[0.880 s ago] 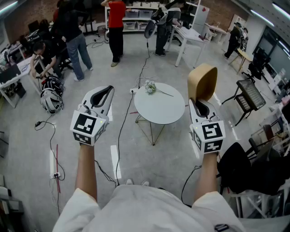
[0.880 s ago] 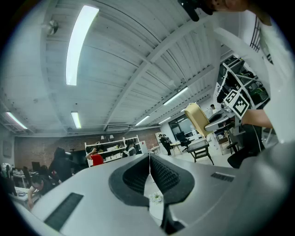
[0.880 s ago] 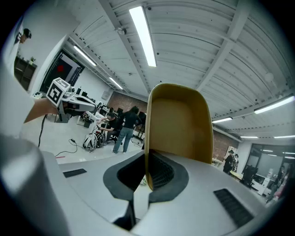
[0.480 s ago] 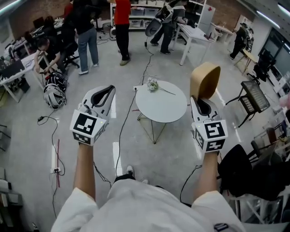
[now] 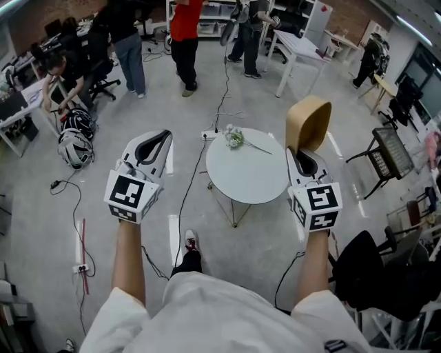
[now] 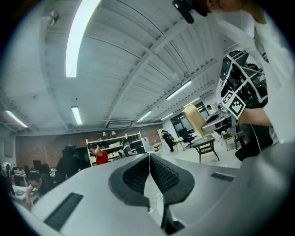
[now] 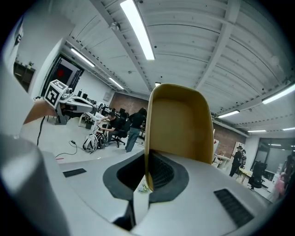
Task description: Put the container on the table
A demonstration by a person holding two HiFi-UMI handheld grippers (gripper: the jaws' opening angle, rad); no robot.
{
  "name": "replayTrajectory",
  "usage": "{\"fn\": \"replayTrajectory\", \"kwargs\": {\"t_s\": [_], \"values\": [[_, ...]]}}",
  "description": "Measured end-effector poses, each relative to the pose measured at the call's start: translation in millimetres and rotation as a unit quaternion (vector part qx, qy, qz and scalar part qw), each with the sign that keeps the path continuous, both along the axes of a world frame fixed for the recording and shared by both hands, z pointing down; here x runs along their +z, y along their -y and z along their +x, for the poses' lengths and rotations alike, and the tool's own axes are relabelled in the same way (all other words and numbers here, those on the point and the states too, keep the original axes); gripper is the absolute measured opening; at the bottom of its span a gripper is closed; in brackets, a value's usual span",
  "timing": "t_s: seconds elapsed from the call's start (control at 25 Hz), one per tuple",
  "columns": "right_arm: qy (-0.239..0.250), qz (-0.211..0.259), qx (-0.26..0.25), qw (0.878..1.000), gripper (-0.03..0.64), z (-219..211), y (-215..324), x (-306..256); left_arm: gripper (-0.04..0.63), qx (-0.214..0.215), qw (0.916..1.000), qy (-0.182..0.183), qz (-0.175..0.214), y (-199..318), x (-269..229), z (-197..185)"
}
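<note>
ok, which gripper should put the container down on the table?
Right. The right gripper is shut on the tan container, close to the round white table. The left gripper is shut and holds nothing.

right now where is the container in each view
Head view: right of centre, the container stands up from the right gripper, by the table.
Left gripper view: small, right of middle.
Right gripper view: large, at centre, one wall clamped between the jaws.
Shared landmark: the brick wall, top left in the head view, low left in the left gripper view, mid-left in the right gripper view.
</note>
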State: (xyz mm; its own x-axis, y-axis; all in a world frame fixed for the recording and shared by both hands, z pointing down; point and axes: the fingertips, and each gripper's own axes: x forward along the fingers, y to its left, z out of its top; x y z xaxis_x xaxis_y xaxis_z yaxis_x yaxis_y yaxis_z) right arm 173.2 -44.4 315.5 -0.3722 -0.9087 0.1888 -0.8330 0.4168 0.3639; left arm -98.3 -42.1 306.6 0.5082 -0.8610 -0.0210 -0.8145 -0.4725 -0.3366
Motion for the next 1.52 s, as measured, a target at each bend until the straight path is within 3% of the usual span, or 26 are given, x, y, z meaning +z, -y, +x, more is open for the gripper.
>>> {"fn": "replayTrajectory", "kwargs": {"t_s": [0.24,0.44,0.76,0.84,1.2,1.52], "values": [[-0.014,-0.018,0.008,1.000,0.018,-37,122,16,0.021,-0.007,0.9995,-0.025,-0.016,130,14,-41],[-0.041,-0.043,0.014,0.998,0.018,-58,203,33,0.021,-0.019,0.9988,-0.009,-0.045,216,31,-64],[-0.099,-0.140,-0.046,0.984,0.020,-96,296,120,0.021,-0.026,0.9951,-0.012,-0.095,297,87,-73],[-0.113,-0.176,-0.068,0.976,0.021,-103,309,158,0.021,-0.036,0.9931,-0.002,-0.112,305,109,-73],[-0.153,-0.300,-0.154,0.929,0.021,-122,339,315,0.021,-0.094,0.9752,-0.022,-0.199,317,202,-64],[-0.216,-0.399,-0.200,0.868,0.021,-127,326,448,0.021,-0.128,0.9531,-0.019,-0.274,297,273,-62]]}}
